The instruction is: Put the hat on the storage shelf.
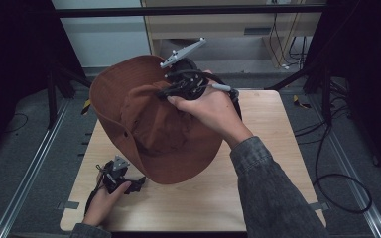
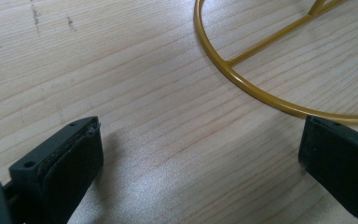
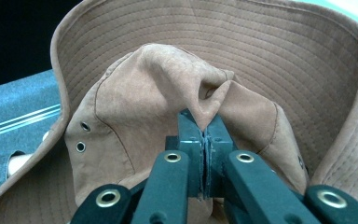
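Pale wood surface [image 1: 273, 148]. Above its middle hangs a brown brimmed hat [image 1: 149, 124], the right tool [image 3: 206, 140] pinching a fold of the crown. That small bite could slip. Near the front left corner, the left tool [image 1: 129, 184] rests wide apart beside a yellow wire ring [image 2: 242, 84].
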